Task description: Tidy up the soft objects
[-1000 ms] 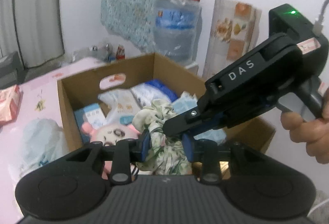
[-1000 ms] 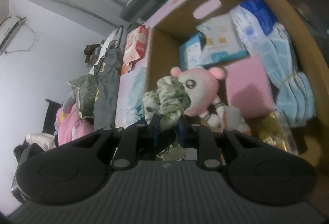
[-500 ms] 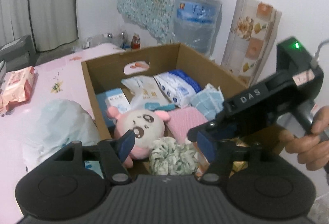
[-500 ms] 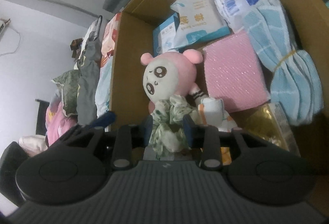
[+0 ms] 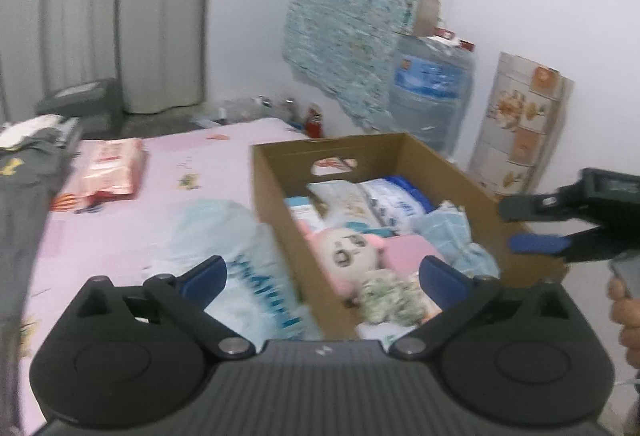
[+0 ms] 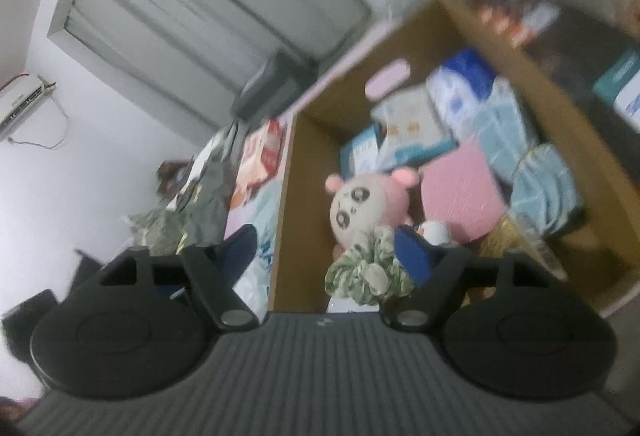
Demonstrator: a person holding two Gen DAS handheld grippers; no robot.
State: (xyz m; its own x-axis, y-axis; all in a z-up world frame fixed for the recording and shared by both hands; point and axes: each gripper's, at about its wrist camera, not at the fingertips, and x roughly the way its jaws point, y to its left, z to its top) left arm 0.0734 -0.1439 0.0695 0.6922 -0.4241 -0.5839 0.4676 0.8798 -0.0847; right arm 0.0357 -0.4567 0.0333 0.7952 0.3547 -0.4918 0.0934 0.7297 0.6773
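A green floral scrunchie (image 5: pixel 390 300) lies loose in the near corner of the cardboard box (image 5: pixel 276 196), just in front of a pink plush doll (image 5: pixel 352 252). My left gripper (image 5: pixel 324 274) hovers over the box's near left wall, jaws opening wide, nothing between them. In the right wrist view the scrunchie (image 6: pixel 368 272) sits low beside the right pad, below the plush doll (image 6: pixel 368 204). My right gripper (image 6: pixel 326 252) is also opening, its pads not pressing on anything. That same right gripper (image 5: pixel 520 224) shows at the box's right rim, held by a hand.
The box (image 6: pixel 304 196) also holds a pink cloth (image 6: pixel 460 192), pale blue towels (image 6: pixel 536 180) and tissue packs. On the pink bed lie a pale blue plastic bag (image 5: pixel 224 236), a pink tissue pack (image 5: pixel 108 168) and dark clothes (image 5: pixel 24 176). A water jug (image 5: pixel 430 96) stands behind.
Both grippers were shut on the scrunchie above the box. They let it go, it dropped beside the plush doll, and both grippers drew back while opening.
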